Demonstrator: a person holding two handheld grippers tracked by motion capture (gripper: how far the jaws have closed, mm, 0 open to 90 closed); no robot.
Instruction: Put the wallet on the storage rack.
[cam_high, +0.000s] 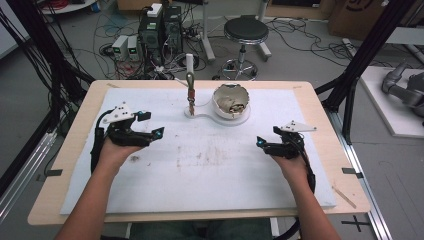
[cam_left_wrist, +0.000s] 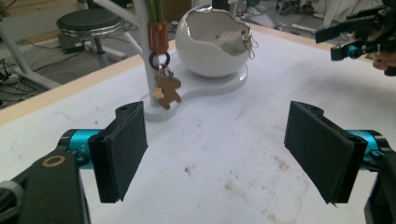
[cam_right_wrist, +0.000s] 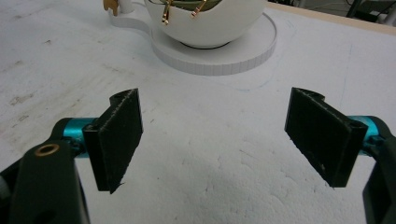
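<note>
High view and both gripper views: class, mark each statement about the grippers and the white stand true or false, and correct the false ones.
1. The left gripper is open with nothing between its pads. True.
2. The right gripper grips the keychain. False: it is open and holds nothing.
3. A bear-shaped keychain hangs from the stand's post. True.
4. The white bowl lies overturned on the table. False: it sits upright on the stand's base.

Left gripper (cam_high: 159, 133) jaws wide apart, empty; right gripper (cam_high: 260, 142) likewise.
</note>
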